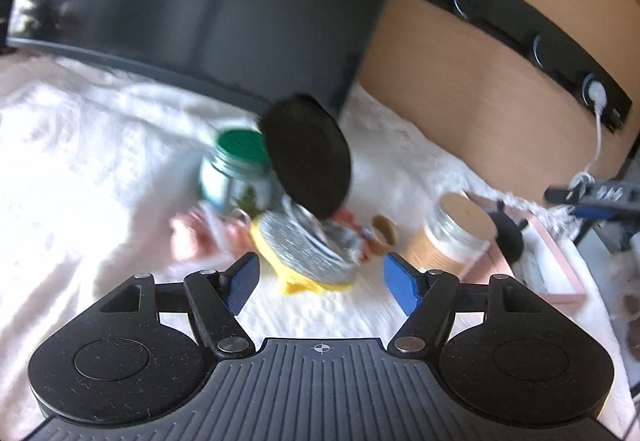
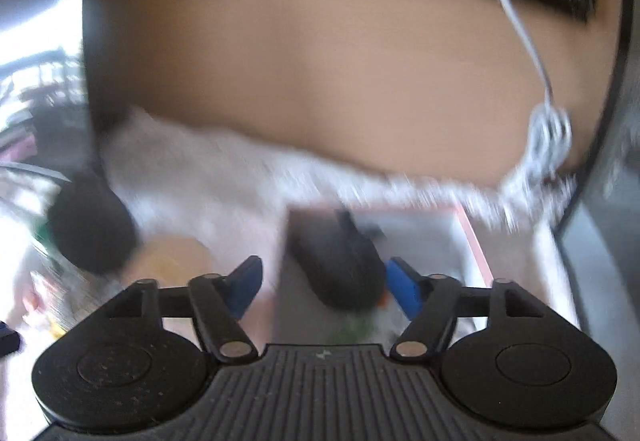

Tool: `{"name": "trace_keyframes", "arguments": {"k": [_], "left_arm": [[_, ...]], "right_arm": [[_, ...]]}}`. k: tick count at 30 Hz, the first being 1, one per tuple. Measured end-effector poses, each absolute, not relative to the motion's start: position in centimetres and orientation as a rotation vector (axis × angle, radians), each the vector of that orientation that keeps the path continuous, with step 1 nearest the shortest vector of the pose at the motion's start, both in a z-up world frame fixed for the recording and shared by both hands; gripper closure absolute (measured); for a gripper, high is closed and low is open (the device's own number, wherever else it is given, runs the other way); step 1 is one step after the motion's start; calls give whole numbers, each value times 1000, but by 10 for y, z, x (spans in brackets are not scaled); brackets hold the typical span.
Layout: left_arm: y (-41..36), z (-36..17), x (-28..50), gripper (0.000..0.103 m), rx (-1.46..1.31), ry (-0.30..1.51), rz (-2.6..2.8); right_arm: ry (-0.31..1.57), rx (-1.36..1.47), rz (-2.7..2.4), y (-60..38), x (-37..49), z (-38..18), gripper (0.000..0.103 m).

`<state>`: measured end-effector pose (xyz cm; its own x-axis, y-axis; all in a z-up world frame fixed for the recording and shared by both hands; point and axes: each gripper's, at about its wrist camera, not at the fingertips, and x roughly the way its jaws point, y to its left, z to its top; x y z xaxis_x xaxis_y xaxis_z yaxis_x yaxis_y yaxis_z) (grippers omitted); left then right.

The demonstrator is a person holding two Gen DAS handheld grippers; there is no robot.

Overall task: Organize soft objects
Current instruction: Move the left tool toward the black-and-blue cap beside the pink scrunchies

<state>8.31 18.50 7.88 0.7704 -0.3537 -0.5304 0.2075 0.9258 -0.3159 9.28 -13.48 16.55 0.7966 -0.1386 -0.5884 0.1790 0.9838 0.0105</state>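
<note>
My left gripper (image 1: 320, 283) stands open over the white fluffy blanket (image 1: 100, 161), with nothing between its blue pads. Just beyond its tips lies a yellow soft piece topped by a silver glittery disc (image 1: 308, 251). A black round puff (image 1: 306, 157) leans above that, and a pink cloth (image 1: 200, 237) lies to the left. In the blurred right wrist view my right gripper (image 2: 324, 287) is open above a pink-rimmed tray (image 2: 476, 241). A black soft object (image 2: 336, 261) lies in the tray between the fingers, and the pads do not press on it.
A green-lidded glass jar (image 1: 236, 165), a tan-lidded jar (image 1: 452, 237) and a small cardboard tube (image 1: 384, 235) stand among the soft items. The pink tray (image 1: 560, 281) sits at the right. A dark screen (image 1: 200, 1) and a tan wall with a black socket strip (image 1: 520, 25) rise behind.
</note>
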Motion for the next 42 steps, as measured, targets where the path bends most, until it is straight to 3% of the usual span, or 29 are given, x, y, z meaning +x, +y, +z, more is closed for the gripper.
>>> {"name": "trace_keyframes", "arguments": {"k": [8, 20, 26, 36, 38, 40, 42], "left_arm": [[227, 82, 77, 29, -284, 581, -200], [257, 49, 108, 29, -435, 624, -126], [231, 39, 154, 29, -325, 689, -98], [199, 5, 194, 29, -100, 790, -38], [202, 4, 190, 35, -84, 780, -40], [206, 5, 179, 55, -56, 774, -30], [211, 7, 166, 63, -36, 766, -22]], "right_arm": [[550, 2, 11, -64, 96, 193, 23], [707, -179, 157, -24, 75, 107, 22], [720, -306, 231, -9, 55, 72, 22], [767, -297, 259, -8, 60, 63, 22], [770, -295, 256, -8, 61, 62, 22], [773, -291, 255, -9, 63, 60, 22], [776, -291, 254, -8, 63, 59, 22]]}}
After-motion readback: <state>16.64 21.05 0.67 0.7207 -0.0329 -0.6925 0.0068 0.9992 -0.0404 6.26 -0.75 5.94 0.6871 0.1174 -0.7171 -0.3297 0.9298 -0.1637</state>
